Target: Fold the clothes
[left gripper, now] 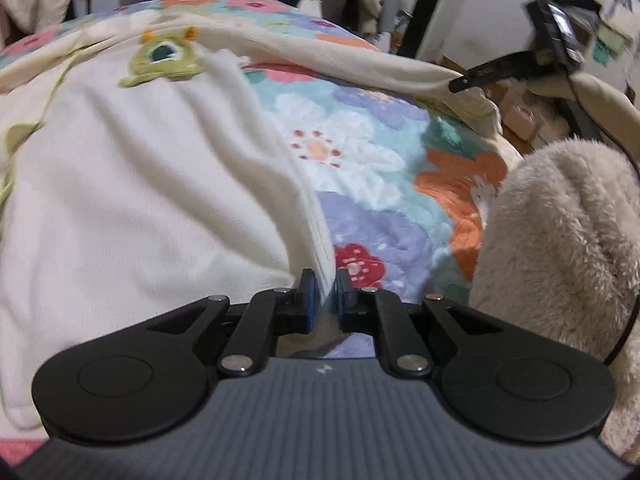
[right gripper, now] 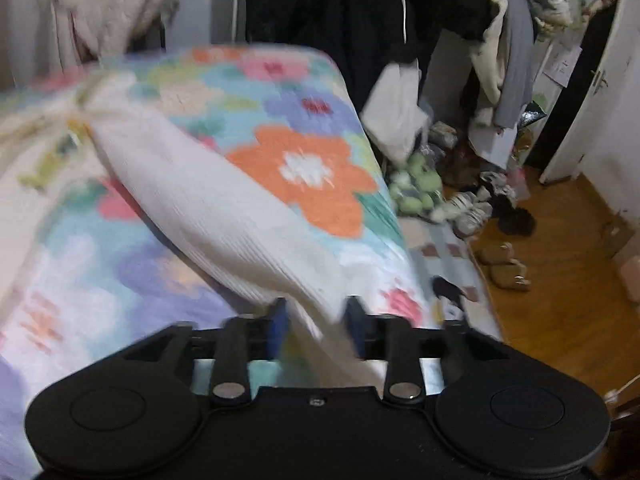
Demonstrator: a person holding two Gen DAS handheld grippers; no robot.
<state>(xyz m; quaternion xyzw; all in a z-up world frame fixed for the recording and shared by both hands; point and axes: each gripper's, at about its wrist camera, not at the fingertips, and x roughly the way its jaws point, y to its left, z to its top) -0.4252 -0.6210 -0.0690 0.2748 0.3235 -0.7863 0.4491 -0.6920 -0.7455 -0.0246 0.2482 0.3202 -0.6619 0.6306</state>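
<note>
Cream sweater (left gripper: 132,184) lies on a bed with a flower blanket (left gripper: 372,184), seen first from the left wrist. A green one-eyed monster patch (left gripper: 162,60) sits on its chest, near the far end. The sweater's body runs long from the near side to the far side of the bed. One sleeve (left gripper: 360,60) stretches away to the right, lifted off the blanket. The left gripper (left gripper: 326,294) has its blue pads nearly together, pinching the thin ribbed hem at the near edge. The right gripper (left gripper: 464,82) shows far off at the right, where its dark tip meets the end of the sleeve. A fluffy beige sleeve (left gripper: 560,248) of the person fills the right side and hides part of the blanket. Bare blanket lies open between the body and the lifted sleeve.

From the right wrist, everything is blurry. The sleeve (right gripper: 224,208) runs slanted from the far left down to the right gripper (right gripper: 316,324). Its pads sit a bit apart with the thick ribbed cuff squeezed between them. The bed edge (right gripper: 384,184) is close on the right. Past it is a wood floor (right gripper: 560,280) with shoes (right gripper: 472,208), slippers (right gripper: 504,266) and heaps of clothes (right gripper: 504,60).
</note>
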